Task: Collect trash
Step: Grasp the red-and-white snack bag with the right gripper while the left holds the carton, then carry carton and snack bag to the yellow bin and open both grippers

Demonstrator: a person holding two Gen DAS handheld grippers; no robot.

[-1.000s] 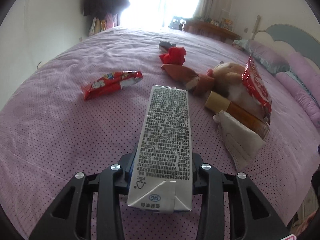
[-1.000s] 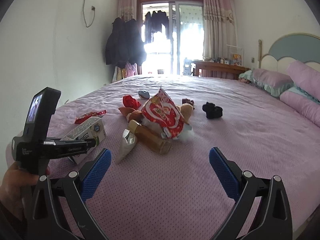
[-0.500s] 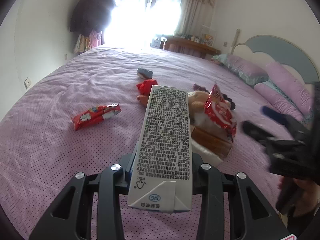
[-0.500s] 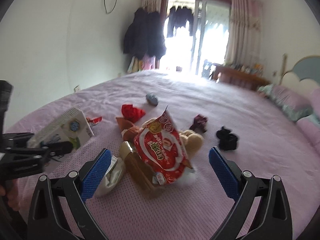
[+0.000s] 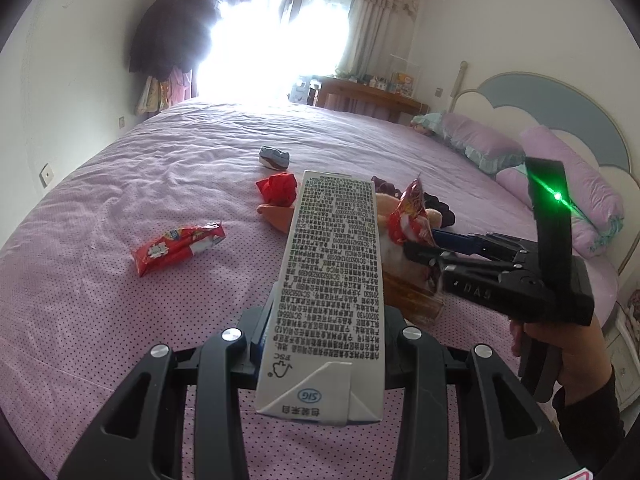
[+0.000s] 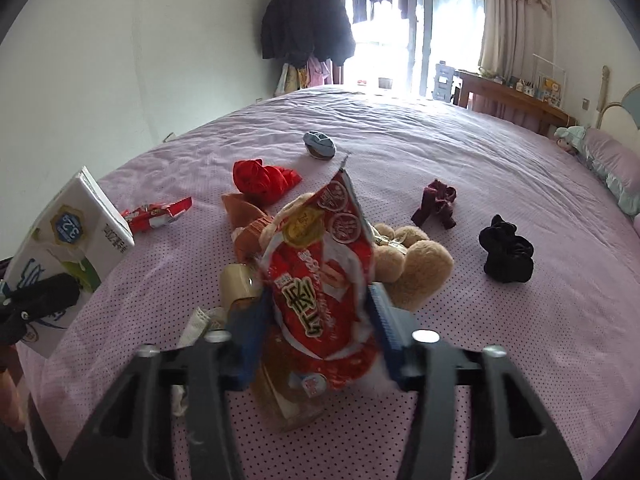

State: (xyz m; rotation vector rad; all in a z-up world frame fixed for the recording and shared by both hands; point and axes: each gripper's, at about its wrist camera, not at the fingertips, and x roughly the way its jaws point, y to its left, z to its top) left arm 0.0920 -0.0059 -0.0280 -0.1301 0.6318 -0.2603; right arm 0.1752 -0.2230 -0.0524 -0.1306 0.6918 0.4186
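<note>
My left gripper (image 5: 320,320) is shut on a grey-white milk carton (image 5: 332,264), held raised over the purple bed (image 5: 100,300); the carton hides its fingertips. In the right wrist view the same carton (image 6: 68,232) stands at the left. My right gripper (image 6: 318,312) is closing its jaws, and its blue pads press both sides of a red snack bag (image 6: 320,256) standing on the pile. Under the bag lie an amber bottle (image 6: 240,280) and a white face mask (image 6: 196,324). A red wrapper (image 5: 178,246) lies flat on the bed to the left.
A tan plush toy (image 6: 416,268) lies behind the bag. Red cloth (image 6: 264,178), a blue-grey sock (image 6: 319,144), a maroon sock (image 6: 438,200) and a black sock (image 6: 506,256) are scattered beyond. Pillows (image 5: 480,144) and a headboard stand at the right.
My right gripper moved forward over the pile and its wide-open jaws came in on the red snack bag. My left gripper rose with the carton, then held still.
</note>
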